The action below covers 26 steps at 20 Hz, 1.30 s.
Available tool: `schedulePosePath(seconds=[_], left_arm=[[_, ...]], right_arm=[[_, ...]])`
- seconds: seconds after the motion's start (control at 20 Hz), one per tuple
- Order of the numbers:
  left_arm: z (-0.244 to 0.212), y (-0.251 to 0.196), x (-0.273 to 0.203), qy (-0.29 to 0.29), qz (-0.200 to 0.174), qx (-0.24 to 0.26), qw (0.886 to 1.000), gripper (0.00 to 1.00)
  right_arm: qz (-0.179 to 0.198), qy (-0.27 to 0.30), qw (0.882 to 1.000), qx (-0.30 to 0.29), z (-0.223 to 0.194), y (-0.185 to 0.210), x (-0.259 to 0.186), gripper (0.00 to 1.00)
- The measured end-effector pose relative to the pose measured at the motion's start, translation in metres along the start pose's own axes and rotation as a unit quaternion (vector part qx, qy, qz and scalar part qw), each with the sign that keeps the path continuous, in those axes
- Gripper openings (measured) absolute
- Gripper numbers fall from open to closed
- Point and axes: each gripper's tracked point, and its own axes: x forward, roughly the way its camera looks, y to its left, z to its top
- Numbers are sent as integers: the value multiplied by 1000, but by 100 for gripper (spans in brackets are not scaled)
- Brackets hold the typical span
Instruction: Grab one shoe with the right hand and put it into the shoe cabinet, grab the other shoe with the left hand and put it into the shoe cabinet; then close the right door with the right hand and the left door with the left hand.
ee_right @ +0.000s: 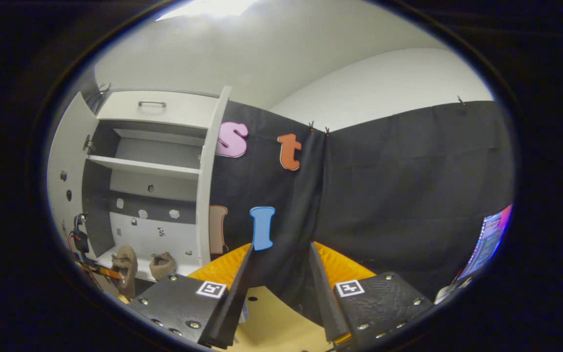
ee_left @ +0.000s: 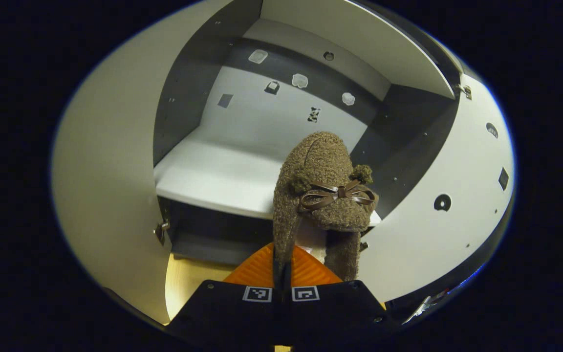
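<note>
My left gripper (ee_left: 281,266) is shut on the side wall of a brown fuzzy shoe (ee_left: 318,171) with a small leather bow. It holds the shoe upright, toe pointing into the open shoe cabinet, just over the front edge of the white lower shelf (ee_left: 213,171). In the right gripper view, that held shoe (ee_right: 126,266) hangs at the shelf front beside the left gripper (ee_right: 108,272). A second brown shoe (ee_right: 162,265) rests on the same shelf to its right. My right gripper (ee_right: 281,247) is open, holds nothing, and faces the black cloth away from the cabinet.
Both cabinet doors stand open: the left door (ee_left: 110,161) and the right door (ee_left: 438,230) flank the shelf closely. An upper shelf (ee_right: 144,167) and a drawer with a handle (ee_right: 159,110) sit above. A lit screen (ee_right: 487,242) is at the far right, over a wooden floor (ee_right: 271,318).
</note>
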Motion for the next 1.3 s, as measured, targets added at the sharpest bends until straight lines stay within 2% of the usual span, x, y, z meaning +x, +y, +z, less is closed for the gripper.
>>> schedulePosePath(seconds=[0.25, 0.5, 0.75, 0.95, 1.1, 1.2, 1.3], left_arm=[[53, -2, 30, -33, 12, 6, 999, 1], [80, 9, 59, -42, 32, 5, 999, 1], [93, 25, 88, -46, 60, 0, 997, 1], [94, 42, 107, -36, 101, 39, 993, 1], [91, 28, 122, -31, 86, 42, 995, 0], [97, 31, 126, -43, 98, 58, 993, 1], [96, 29, 129, -43, 98, 52, 993, 1]], right_arm=[[-31, 9, 999, 4, -11, -27, 4, 67], [-50, 24, 998, 19, -23, -46, 8, 67], [-66, 36, 997, 19, -36, -58, 9, 67], [-72, 41, 996, 17, -43, -60, 11, 68], [-72, 45, 996, 19, -49, -60, 14, 68], [-69, 52, 996, 23, -55, -57, 15, 68], [-64, 57, 996, 31, -61, -53, 15, 68]])
